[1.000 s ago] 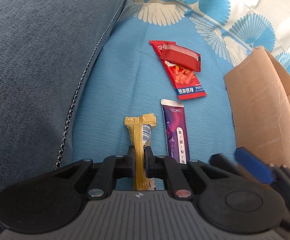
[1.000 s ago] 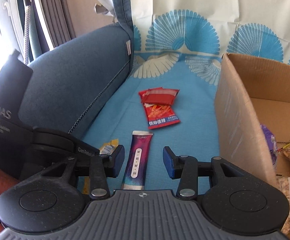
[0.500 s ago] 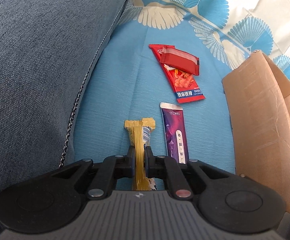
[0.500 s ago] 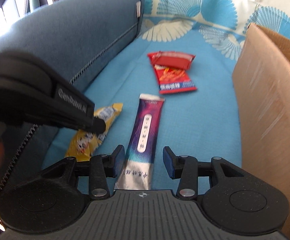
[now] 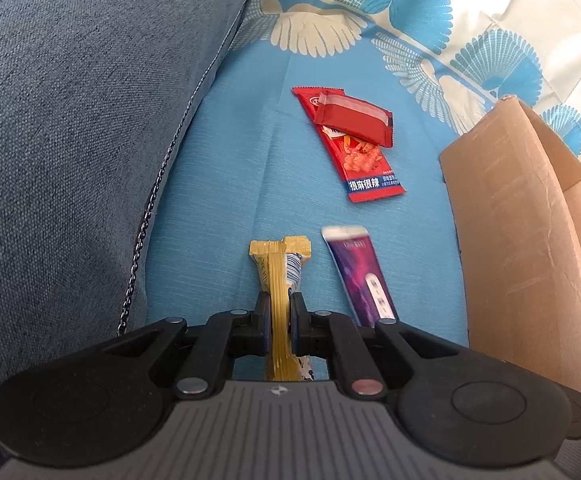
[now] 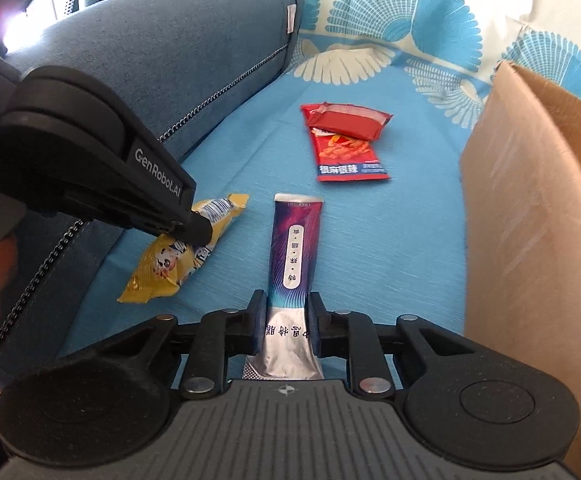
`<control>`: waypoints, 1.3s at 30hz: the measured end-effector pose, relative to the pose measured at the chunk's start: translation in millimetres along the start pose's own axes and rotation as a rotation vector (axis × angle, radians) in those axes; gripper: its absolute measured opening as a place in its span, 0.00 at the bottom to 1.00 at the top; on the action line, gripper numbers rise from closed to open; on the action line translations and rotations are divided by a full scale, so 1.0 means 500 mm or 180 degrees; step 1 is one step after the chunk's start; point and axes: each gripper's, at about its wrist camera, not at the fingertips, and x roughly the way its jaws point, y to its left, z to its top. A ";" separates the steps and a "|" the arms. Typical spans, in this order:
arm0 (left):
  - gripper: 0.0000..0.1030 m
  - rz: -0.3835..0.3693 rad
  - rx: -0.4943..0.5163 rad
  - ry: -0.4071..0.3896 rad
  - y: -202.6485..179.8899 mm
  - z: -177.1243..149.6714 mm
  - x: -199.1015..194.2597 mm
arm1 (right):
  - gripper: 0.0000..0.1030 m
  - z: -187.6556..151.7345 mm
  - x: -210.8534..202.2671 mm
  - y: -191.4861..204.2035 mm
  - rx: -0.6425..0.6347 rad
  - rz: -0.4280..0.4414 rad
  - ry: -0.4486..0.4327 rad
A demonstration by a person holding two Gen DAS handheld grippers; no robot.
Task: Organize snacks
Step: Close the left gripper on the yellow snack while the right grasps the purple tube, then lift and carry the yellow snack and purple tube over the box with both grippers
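Note:
My left gripper (image 5: 279, 307) is shut on a yellow snack packet (image 5: 280, 276), which also shows in the right wrist view (image 6: 178, 256) with the left gripper (image 6: 194, 234) pinching it. My right gripper (image 6: 286, 312) is shut on the silver end of a purple snack stick (image 6: 295, 252), which lies on the blue cloth; it also shows in the left wrist view (image 5: 360, 276). Two red snack packets (image 6: 342, 140), one on top of the other, lie further ahead (image 5: 354, 140).
An open cardboard box (image 6: 530, 216) stands at the right (image 5: 522, 232). A dark blue sofa cushion (image 5: 70, 120) rises at the left (image 6: 170, 60). The blue patterned cloth (image 6: 390, 240) covers the seat.
My right gripper moved down onto the purple stick and closed on its near end. The stick shifted slightly. My left gripper stays shut on the yellow packet.

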 end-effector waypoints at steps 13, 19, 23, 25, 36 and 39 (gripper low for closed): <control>0.12 0.0011 0.0115 0.0113 -0.019 -0.006 0.013 | 0.33 -0.009 -0.016 -0.018 0.0027 0.0183 0.0180; 0.20 0.0074 0.0180 0.0160 -0.030 -0.004 0.026 | 0.39 -0.005 0.008 -0.008 0.0046 0.0126 0.0218; 0.20 0.0107 0.0208 0.0199 -0.033 -0.004 0.033 | 0.42 -0.001 0.021 -0.008 0.0074 0.0075 0.0220; 0.20 0.0122 0.0231 0.0211 -0.036 -0.004 0.036 | 0.43 0.001 0.025 -0.008 0.0081 0.0073 0.0212; 0.20 0.0132 0.0292 0.0212 -0.045 -0.006 0.039 | 0.24 -0.001 0.019 -0.004 -0.0062 0.0082 0.0156; 0.20 0.0131 0.0301 0.0213 -0.044 -0.007 0.038 | 0.20 0.001 0.012 -0.006 -0.0030 0.0103 0.0107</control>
